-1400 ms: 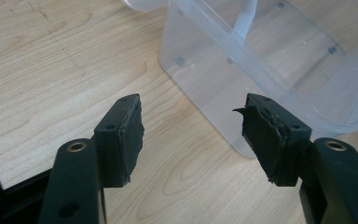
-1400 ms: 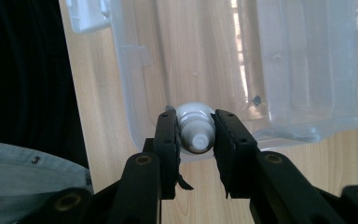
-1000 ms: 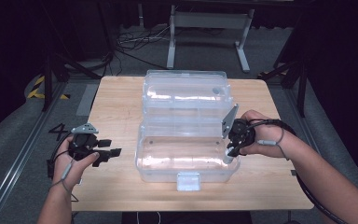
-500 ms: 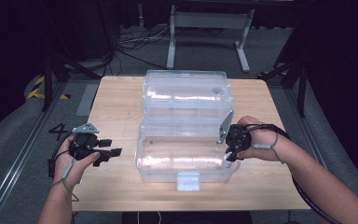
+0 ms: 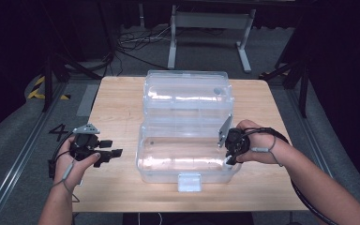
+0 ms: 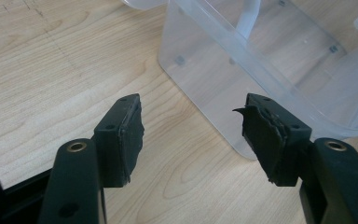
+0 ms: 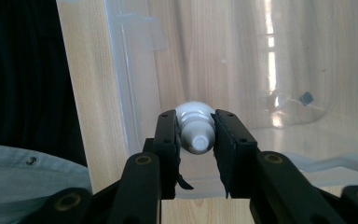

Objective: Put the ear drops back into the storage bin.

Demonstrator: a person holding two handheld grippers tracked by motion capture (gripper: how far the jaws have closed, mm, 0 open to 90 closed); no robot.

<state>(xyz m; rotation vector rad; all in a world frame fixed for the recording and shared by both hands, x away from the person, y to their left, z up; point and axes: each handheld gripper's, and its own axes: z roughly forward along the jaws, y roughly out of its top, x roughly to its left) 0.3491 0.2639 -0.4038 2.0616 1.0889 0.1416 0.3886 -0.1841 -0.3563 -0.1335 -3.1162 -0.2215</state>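
A clear plastic box [image 5: 143, 145] sits mid-table with its lid [image 5: 185, 91] swung back and open. My right gripper [image 5: 228, 161] is at the box's right wall, tips pointing down and into it. In the right gripper view its jaws [image 7: 195, 123] are shut on a small white bottle [image 7: 196, 129], held cap end toward the camera above the box's clear floor [image 7: 242, 70]. My left gripper [image 5: 114, 148] rests left of the box, just above the tabletop. Its jaws [image 6: 191, 121] stand open with nothing between them, facing the box's near corner [image 6: 214, 70].
The wooden table [image 5: 117, 108] has bare room to the left of and behind the box. A clear latch tab [image 5: 189, 182] sticks out at the box's front edge. Metal stand legs [image 5: 206, 28] and cables lie on the floor beyond the table.
My right gripper has sunk a little with the white bottle, lower along the box's right wall. The left gripper has stayed put.
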